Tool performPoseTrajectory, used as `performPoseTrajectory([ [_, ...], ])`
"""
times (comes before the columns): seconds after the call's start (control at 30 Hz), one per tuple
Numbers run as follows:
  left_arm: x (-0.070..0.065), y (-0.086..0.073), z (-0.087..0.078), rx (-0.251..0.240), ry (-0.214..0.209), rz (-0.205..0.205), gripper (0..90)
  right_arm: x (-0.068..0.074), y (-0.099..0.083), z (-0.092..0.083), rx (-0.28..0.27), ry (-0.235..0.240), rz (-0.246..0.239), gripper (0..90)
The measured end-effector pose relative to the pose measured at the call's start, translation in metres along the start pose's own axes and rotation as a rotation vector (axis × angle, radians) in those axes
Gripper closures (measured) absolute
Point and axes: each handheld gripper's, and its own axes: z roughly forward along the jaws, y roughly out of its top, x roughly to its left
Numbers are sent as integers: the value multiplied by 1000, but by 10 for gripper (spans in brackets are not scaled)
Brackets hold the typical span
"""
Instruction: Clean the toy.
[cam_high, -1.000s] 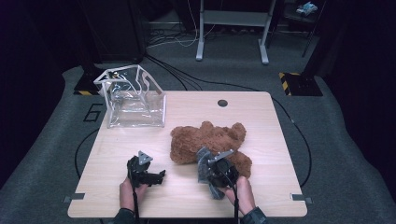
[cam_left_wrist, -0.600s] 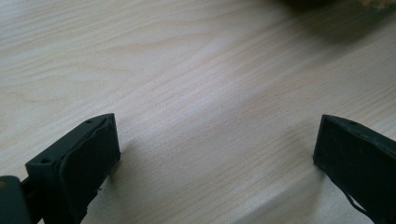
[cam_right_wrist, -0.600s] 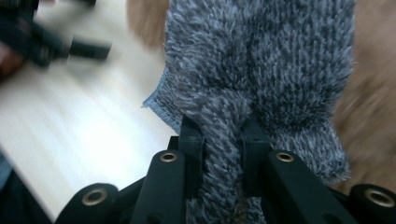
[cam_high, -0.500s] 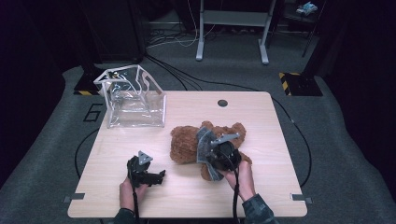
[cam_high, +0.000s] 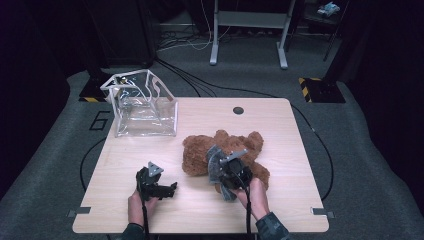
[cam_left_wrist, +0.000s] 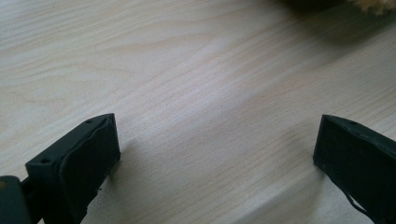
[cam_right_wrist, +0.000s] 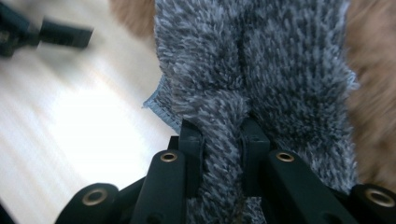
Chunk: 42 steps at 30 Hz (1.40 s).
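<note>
I am holding a grey fleecy cloth (cam_right_wrist: 261, 70) in the right gripper (cam_right_wrist: 223, 140); its jaws are pinched together on a bunched fold of the fabric. In the high view the right gripper (cam_high: 227, 170) is sitting over the near side of a brown teddy bear (cam_high: 200, 155), which is lying on the table (cam_high: 280, 130) right of centre. The cloth (cam_high: 214, 164) is hanging against the bear's flank, touching the fur.

I am keeping the left gripper (cam_high: 156, 186) low over bare wood to the left of the bear, jaws standing wide apart with nothing between them, as the left gripper view (cam_left_wrist: 215, 154) confirms.

Progress, as I am judging it: the grasp on the cloth is done. What is remaining appears to be working the cloth over the bear or carrying it elsewhere; the destination cannot be told from these views.

The table is a pale wood-grain top with a round cable port (cam_high: 238, 110) near its far edge. A clear plastic bag (cam_high: 145, 107) with white trim is standing open at the far left corner, well apart from the bear. Grey carpet (cam_high: 360, 165) is surrounding the table, with cables and a metal stand (cam_high: 247, 30) behind in a dark room.
</note>
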Motion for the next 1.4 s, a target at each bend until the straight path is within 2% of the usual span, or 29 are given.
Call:
performPoseTrajectory([
  [0.13, 0, 0, 0, 0, 0, 0, 0, 11, -17, 5, 43, 30, -27, 759],
  [0.17, 0, 0, 0, 0, 0, 0, 0, 14, -21, 7, 67, 51, -40, 760],
  [0.23, 0, 0, 0, 0, 0, -1, 0, 18, -27, 14, 88, 58, -55, 761],
  [0.27, 0, 0, 0, 0, 0, -1, 0, 21, -30, 18, 100, 65, -38, 760],
  [0.37, 0, 0, 0, 0, 0, 0, 0, 26, -30, 20, 88, 86, -50, 759],
  [0.4, 0, 0, 0, 0, 0, 1, 0, 27, -28, 18, 73, 95, -49, 759],
  [0.53, 0, 0, 0, 0, 0, 0, 0, 31, -9, 7, 1, 105, -111, 759],
  [0.7, 0, 0, 0, 0, 0, -1, 0, 34, 21, 4, -76, 64, -140, 759],
  [0.8, 0, 0, 0, 0, 0, -1, 0, 33, 34, 10, -85, 51, -146, 759],
  [0.9, 0, 0, 0, 0, 0, 0, 0, 30, 39, 23, -67, 50, -139, 761],
  [1.03, 0, 0, 0, 0, 0, -1, 0, 29, 35, 42, -45, 72, -113, 764],
  [1.2, 0, 0, 0, 0, 0, -1, 0, 30, 30, 60, 23, 93, -101, 764],
  [1.3, 0, 0, 0, 0, 0, -1, 0, 32, 27, 66, 56, 104, -94, 764],
  [1.37, 0, 0, 0, 0, 0, -1, 0, 33, 25, 64, 54, 119, -84, 763],
  [1.4, 0, 0, 0, 0, 0, -1, 0, 33, 25, 61, 50, 119, -95, 762],
])
